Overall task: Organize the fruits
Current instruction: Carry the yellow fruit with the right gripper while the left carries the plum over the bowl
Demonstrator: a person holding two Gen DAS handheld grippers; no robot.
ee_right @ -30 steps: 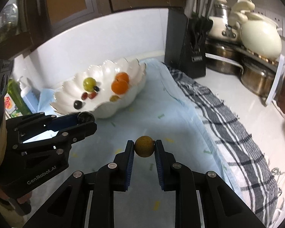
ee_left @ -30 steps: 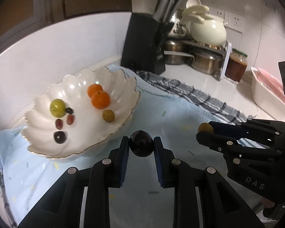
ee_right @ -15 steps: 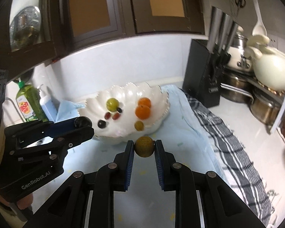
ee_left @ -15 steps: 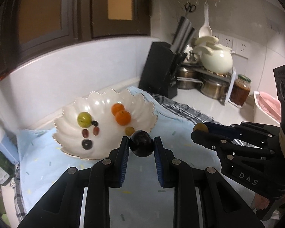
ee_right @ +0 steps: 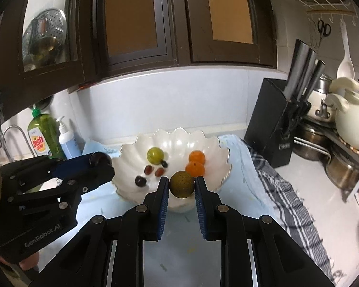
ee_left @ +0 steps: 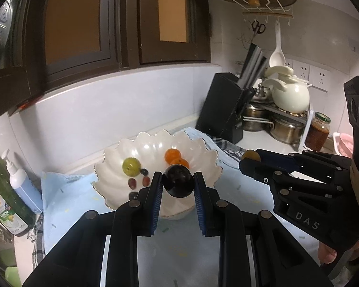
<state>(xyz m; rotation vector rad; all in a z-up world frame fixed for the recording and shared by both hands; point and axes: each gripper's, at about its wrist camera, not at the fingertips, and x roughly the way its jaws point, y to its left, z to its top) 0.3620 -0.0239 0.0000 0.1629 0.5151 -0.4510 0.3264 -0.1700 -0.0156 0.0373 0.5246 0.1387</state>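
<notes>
The left gripper [ee_left: 178, 186] is clamped on a dark round fruit [ee_left: 178, 181], which sits between the tips of its two blue-padded fingers [ee_left: 155, 191], both pads pressing its sides. The right gripper [ee_right: 182, 189] is clamped in the same way on a brownish-green round fruit [ee_right: 182, 183], pinched at the very tips of its pads.

Just ahead of both grippers, and below their fingertips, stands a white scalloped bowl [ee_right: 217, 148] on a pale blue cloth [ee_left: 239, 191]. From the right gripper's view the bowl fills the space straight beyond the held fruit. Inside it, ahead and slightly to the right of the fingertips, lie two oranges [ee_right: 195, 168] touching one another. Ahead and to the left lies a green round fruit [ee_right: 155, 155], with a small dark grape [ee_right: 164, 163] just beside it. Nearer the gripper on the left lie two reddish grapes [ee_right: 153, 171] and a larger dark one [ee_right: 140, 181].

In the left gripper's view the held dark fruit hides part of the bowl's near middle; the oranges show just above it and the green fruit to its upper left.

The two grippers are side by side and apart, each seen in the other's camera, each with its fruit showing at the fingertips. A black knife block [ee_right: 275, 129] stands beyond the bowl, off to the right of both grippers.
</notes>
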